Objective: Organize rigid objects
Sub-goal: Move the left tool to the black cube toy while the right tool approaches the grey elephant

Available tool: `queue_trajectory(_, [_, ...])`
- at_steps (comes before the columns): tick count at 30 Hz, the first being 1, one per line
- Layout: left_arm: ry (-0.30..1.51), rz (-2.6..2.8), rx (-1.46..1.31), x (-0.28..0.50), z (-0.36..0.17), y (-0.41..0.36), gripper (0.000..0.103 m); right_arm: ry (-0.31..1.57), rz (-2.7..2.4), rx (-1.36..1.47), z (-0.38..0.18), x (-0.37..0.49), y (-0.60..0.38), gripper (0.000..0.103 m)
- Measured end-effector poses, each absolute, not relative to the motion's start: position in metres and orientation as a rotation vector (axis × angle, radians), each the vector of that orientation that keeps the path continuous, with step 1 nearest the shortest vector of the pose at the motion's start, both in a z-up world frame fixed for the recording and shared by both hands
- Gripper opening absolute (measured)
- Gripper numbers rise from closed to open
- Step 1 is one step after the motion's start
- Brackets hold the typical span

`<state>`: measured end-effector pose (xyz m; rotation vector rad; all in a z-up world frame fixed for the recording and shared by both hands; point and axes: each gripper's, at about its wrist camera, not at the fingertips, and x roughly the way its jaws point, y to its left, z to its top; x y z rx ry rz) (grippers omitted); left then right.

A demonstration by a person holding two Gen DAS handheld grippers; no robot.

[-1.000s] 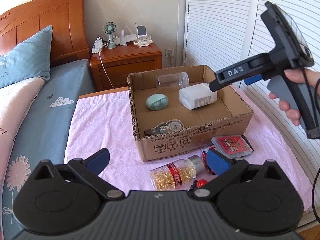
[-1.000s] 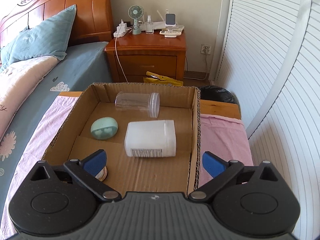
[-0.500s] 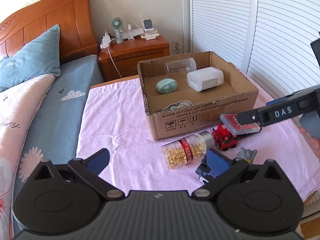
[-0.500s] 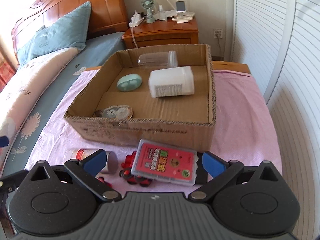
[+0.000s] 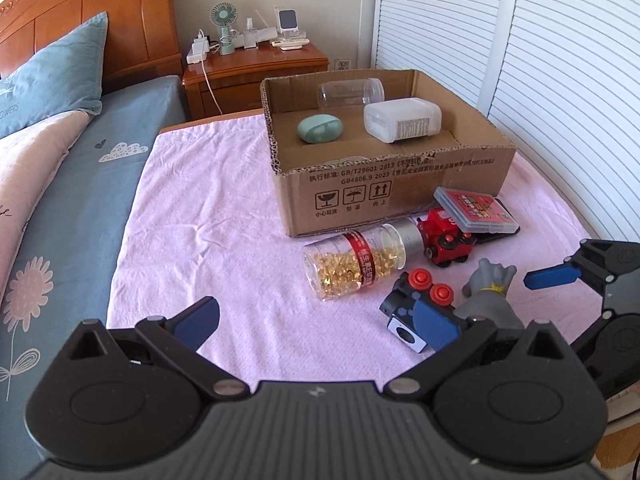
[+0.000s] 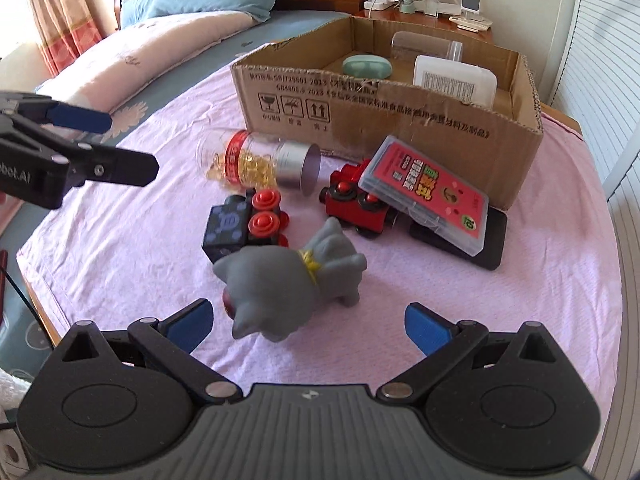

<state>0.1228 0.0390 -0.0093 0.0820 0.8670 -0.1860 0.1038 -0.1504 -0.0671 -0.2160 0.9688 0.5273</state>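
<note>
Left wrist view: pulled back from the cardboard box [image 5: 394,184] compared with one second ago, so more of the pink cloth [image 5: 208,220] on the counter now in sight. Left gripper [image 5: 316,320] wide open, holding nothing. Right gripper [image 5: 560,276] no longer above the box as before, now low at the right edge, open and empty. In front of the box: capsule bottle [image 5: 356,266] lying on its side, red toy train [image 5: 446,238] just beside its cap, card case [image 5: 476,210] leaning on the train, black toy block [image 5: 416,304] with red buttons, grey elephant toy [image 5: 490,292] partly hidden behind the left gripper's own finger. Inside the box: clear jar [image 5: 350,92], white container [image 5: 402,120], green oval case [image 5: 320,129].

Right wrist view: looked down into the box one second ago; now lowered near the counter, facing the grey elephant toy [image 6: 288,284], lying between the open, empty fingers [image 6: 188,324] of the right gripper [image 6: 308,326] but not touched. Black toy block [image 6: 236,226] touching the elephant on the far side. Red toy train [image 6: 352,200] and card case [image 6: 424,192] beyond, the case resting on a black flat thing [image 6: 486,246]. Capsule bottle [image 6: 256,162] near the box [image 6: 400,120] front wall. Left gripper [image 6: 120,146] at the left edge, open, above the cloth.
</note>
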Motion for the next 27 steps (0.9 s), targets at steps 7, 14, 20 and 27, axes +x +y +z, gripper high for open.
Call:
queue_trajectory(7, [0.913,-0.318,0.059,0.122,-0.024,0.038,0.102,0.931,0.523,-0.311,-0.081,0.104,-0.141,0.103])
queue_trajectory(14, [0.960,-0.420,0.136,0.123,-0.054,0.024,0.102,0.899,0.549,-0.312,-0.081,0.101,-0.148,0.103])
queue_trajectory(20, [0.958,-0.471,0.195,0.125,-0.073,0.017,0.102,0.883,0.530,-0.298,-0.081,0.094,-0.163,0.103])
queue_trajectory(27, [0.882,-0.565,0.253,0.131,-0.076,0.007,0.099,0.860,0.496,-0.270,-0.082,0.084,-0.177,0.103])
